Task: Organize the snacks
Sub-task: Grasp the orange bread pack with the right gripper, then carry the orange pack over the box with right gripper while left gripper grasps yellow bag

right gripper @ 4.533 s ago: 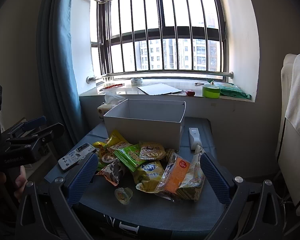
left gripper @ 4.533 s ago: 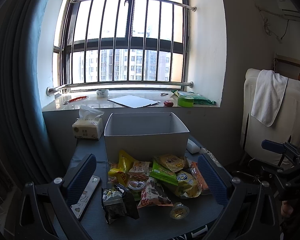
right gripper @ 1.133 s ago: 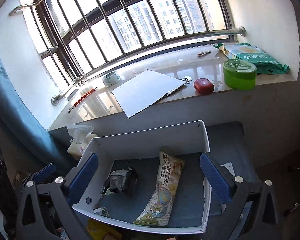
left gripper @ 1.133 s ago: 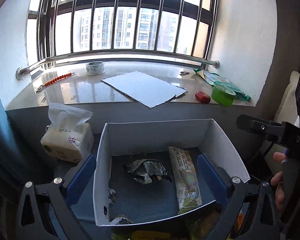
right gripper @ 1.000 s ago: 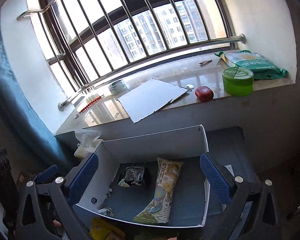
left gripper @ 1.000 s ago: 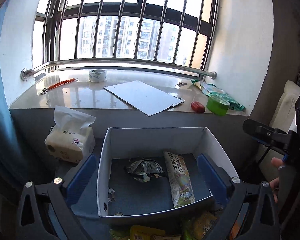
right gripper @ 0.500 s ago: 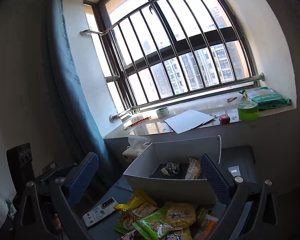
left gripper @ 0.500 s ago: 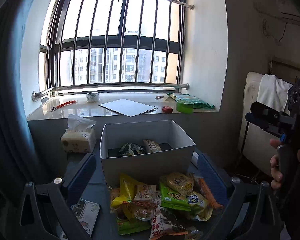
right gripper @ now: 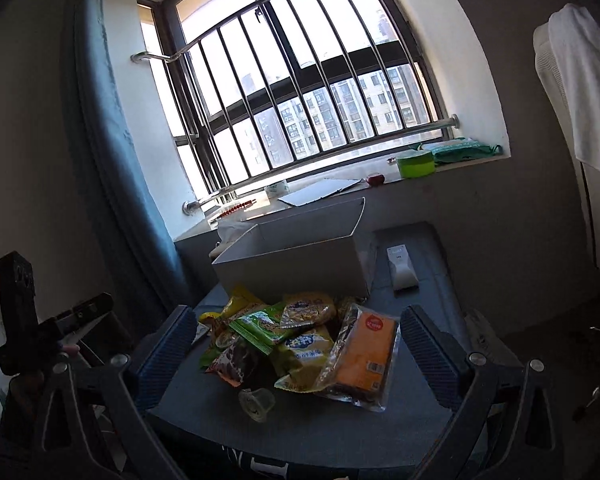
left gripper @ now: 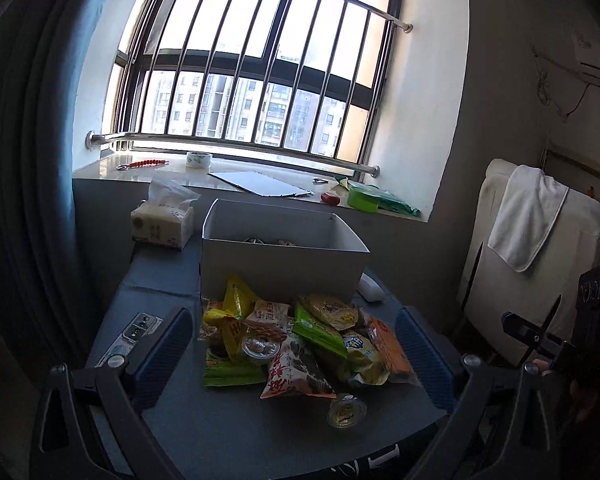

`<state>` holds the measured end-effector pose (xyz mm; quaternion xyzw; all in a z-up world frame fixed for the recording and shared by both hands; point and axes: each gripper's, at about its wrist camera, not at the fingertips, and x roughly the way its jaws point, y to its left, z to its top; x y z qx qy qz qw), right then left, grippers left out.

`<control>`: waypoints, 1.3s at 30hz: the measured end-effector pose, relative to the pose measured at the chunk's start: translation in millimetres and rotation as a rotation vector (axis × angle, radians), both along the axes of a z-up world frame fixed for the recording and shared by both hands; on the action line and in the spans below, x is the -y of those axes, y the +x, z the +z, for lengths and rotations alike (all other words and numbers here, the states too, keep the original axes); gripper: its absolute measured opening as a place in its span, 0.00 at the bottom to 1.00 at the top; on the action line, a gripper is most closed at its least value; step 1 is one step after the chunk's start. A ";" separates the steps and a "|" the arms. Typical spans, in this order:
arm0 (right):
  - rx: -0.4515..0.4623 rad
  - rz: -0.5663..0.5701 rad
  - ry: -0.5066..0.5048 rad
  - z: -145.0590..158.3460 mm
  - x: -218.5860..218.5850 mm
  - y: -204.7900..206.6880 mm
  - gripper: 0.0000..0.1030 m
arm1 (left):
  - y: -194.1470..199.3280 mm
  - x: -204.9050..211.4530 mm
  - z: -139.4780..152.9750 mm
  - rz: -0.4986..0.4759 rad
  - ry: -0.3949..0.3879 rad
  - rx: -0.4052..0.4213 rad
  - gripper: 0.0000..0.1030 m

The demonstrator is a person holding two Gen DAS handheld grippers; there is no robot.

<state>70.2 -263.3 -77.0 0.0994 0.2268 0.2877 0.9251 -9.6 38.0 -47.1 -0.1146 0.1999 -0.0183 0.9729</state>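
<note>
Both claws are pulling back from over the white box [left gripper: 284, 268] and are now hovering above the near edge of the tabletop [left gripper: 228, 436], where a second ago they were looking straight down into it. The left claw [left gripper: 294, 350] and the right claw [right gripper: 296, 350] are each hanging wide open and empty. A heap of snack packets [left gripper: 300, 344] is lying at the middle of the tabletop, touching the box's front wall, with a small jelly cup [left gripper: 346, 412] sitting just apart toward the near edge. Only a hint of packets is showing over the box's rim. Judging by this, the person is returning for another pick; the orange packet [right gripper: 366, 350] is lying on top and exposed, so lowering over it and closing looks like the likely next move.
</note>
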 end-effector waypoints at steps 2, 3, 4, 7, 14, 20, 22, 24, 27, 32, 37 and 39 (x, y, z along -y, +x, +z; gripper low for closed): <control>-0.028 -0.006 -0.015 -8.0 -1.6 5.6 1.00 | -0.3 2.6 -0.8 0.004 0.009 -0.001 1.00; -0.045 -0.010 -0.018 -11.7 -2.7 9.6 1.00 | 1.1 3.4 -1.4 0.001 0.012 -0.005 1.00; -0.063 -0.011 -0.018 -17.0 -2.6 12.1 1.00 | 1.5 4.2 -2.8 -0.004 0.012 -0.009 1.00; -0.106 -0.001 -0.038 -29.5 -9.1 20.6 1.00 | 3.3 4.4 -8.1 -0.012 0.011 -0.026 1.00; -0.286 -0.038 -0.116 -74.4 -28.0 69.7 1.00 | 5.1 2.8 -17.9 -0.014 0.009 -0.056 1.00; -0.393 -0.045 -0.202 -103.8 -47.4 122.9 1.00 | 6.4 -4.4 -24.4 -0.002 0.005 -0.079 1.00; -0.441 -0.062 -0.232 -113.5 -50.7 135.7 1.00 | 6.2 -8.4 -26.8 0.008 0.001 -0.088 1.00; -0.461 -0.052 -0.250 -120.5 -55.1 140.4 1.00 | 6.2 -13.0 -30.1 0.018 -0.006 -0.098 1.00; -0.403 -0.061 -0.353 -120.0 -62.4 133.5 0.69 | 6.7 -18.9 -35.0 0.027 -0.020 -0.110 1.00; -0.418 -0.043 -0.296 -117.5 -46.2 125.2 0.58 | 9.8 -23.9 -41.4 0.035 -0.029 -0.127 1.00; -0.383 -0.035 -0.182 -96.2 -25.1 96.1 0.58 | 22.8 -29.9 -49.0 0.053 -0.014 -0.162 1.00; -0.351 -0.030 -0.153 -83.5 -19.2 80.8 0.58 | 34.8 -33.0 -52.7 0.058 -0.013 -0.180 1.00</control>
